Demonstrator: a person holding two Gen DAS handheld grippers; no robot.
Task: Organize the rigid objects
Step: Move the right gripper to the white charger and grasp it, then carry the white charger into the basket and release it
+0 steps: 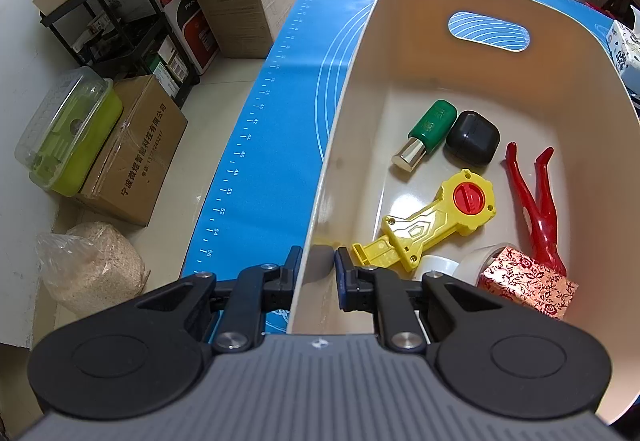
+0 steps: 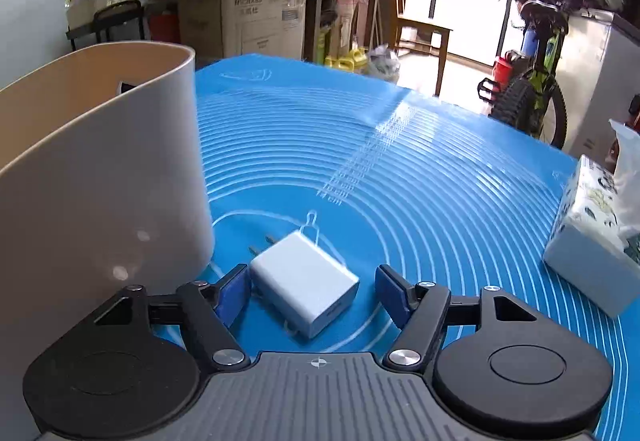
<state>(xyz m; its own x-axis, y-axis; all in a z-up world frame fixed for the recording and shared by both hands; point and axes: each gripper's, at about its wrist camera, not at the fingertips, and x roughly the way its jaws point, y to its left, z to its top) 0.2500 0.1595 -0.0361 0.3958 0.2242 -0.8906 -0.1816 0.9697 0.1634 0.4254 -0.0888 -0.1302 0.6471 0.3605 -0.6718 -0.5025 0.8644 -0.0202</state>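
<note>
The right claw [image 2: 310,291] stands open, pointing steeply down at the bench, with the white charger [image 2: 306,281] lying between its two blue pads; the left pad is just beside the charger's near-left edge, the right pad stands clear of it, and neither presses on it yet. The charger lies flat on the blue mat [image 2: 420,177], its two metal prongs pointing away toward the beige bin [image 2: 100,161], which stands just to its left.

It looks like a small, hard plastic block: light, stiff, and fairly smooth, so it may slip or twist if pinched at a corner. The best hold is probably across its two flat side faces, near the middle of the body, well away from the prongs. The block sits skewed to the pads, so a slight roll of the wrist would likely square them up.

The left claw [image 1: 316,269] is clamped on the bin's near wall [image 1: 320,201], one finger inside and one outside, steadying it. Inside already lie a yellow toy launcher [image 1: 432,221], a green tube [image 1: 428,131], a black case [image 1: 472,139], a red figure [image 1: 536,201] and a red patterned box [image 1: 528,285].
</note>
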